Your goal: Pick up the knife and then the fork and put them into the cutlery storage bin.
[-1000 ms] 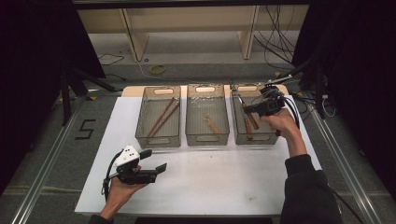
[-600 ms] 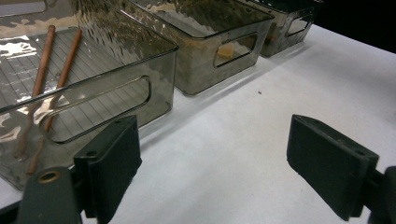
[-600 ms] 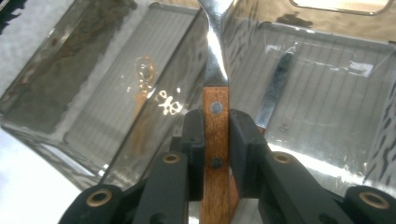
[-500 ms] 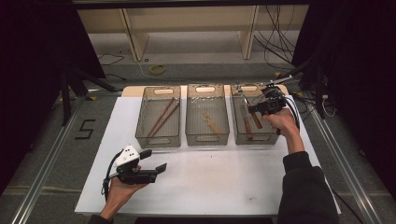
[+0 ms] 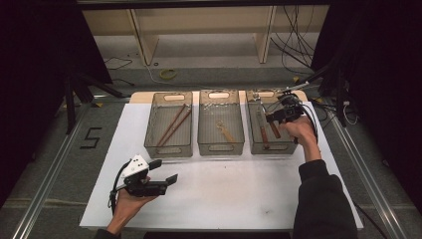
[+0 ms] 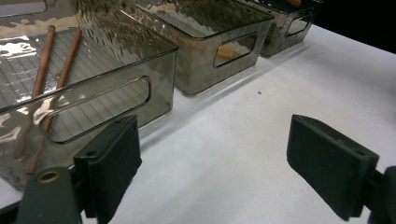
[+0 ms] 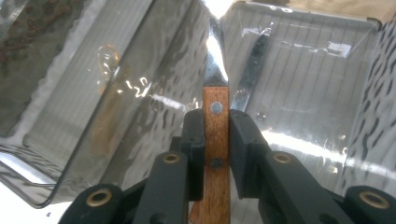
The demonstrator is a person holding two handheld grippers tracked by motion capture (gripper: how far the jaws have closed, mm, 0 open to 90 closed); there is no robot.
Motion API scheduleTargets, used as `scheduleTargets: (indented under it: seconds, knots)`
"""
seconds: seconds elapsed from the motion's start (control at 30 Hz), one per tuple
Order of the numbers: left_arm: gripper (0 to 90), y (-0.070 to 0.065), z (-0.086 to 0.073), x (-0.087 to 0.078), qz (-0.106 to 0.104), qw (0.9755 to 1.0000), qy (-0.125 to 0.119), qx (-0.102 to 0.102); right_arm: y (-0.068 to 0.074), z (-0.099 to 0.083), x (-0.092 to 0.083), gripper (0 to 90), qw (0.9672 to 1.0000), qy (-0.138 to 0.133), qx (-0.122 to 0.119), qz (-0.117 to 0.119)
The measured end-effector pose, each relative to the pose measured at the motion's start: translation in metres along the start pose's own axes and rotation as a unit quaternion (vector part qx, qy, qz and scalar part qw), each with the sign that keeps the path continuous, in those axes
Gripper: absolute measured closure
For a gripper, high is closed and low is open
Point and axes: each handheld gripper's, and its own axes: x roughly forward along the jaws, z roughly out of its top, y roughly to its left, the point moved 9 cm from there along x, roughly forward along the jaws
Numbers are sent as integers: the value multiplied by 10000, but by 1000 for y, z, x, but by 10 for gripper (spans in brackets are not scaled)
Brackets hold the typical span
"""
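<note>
My right gripper (image 7: 216,122) is shut on the wooden handle of a knife (image 7: 215,100), whose blade points down into the right clear bin (image 7: 327,42). In the high view that gripper (image 5: 272,119) hangs over the right bin (image 5: 254,144) with the knife (image 5: 274,130) tilted in it. A second knife (image 5: 263,134) lies on the bin floor. My left gripper (image 5: 164,171) rests open and empty near the front left of the white mat; its fingers (image 6: 109,163) stand wide apart.
Three clear bins stand in a row at the back of the white mat (image 5: 224,194). The left bin (image 5: 168,149) holds two brown chopsticks (image 5: 174,124). A small wooden utensil (image 5: 225,132) lies in the middle bin (image 5: 221,147). Cables trail at the back right.
My right gripper has sunk a little with the knife into the right bin. The left gripper has stayed where it was.
</note>
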Motion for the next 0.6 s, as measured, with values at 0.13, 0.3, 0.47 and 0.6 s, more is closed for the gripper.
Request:
scheduleTargets:
  seconds: [0.13, 0.3, 0.47, 0.6]
  knots:
    - [169, 0, 0, 0, -3, 10000, 2, -1, -2, -2, 2, 778, 9999, 68, -6, -81]
    - [169, 0, 0, 0, -2, 10000, -1, -1, -5, -4, 4, 778, 9997, 157, 9, -159]
    - [169, 0, 0, 0, -2, 10000, -2, -2, -7, -9, 8, 778, 9994, 249, 30, -225]
    - [169, 0, 0, 0, -2, 10000, 4, -2, -9, -13, 12, 777, 9992, 309, 42, -235]
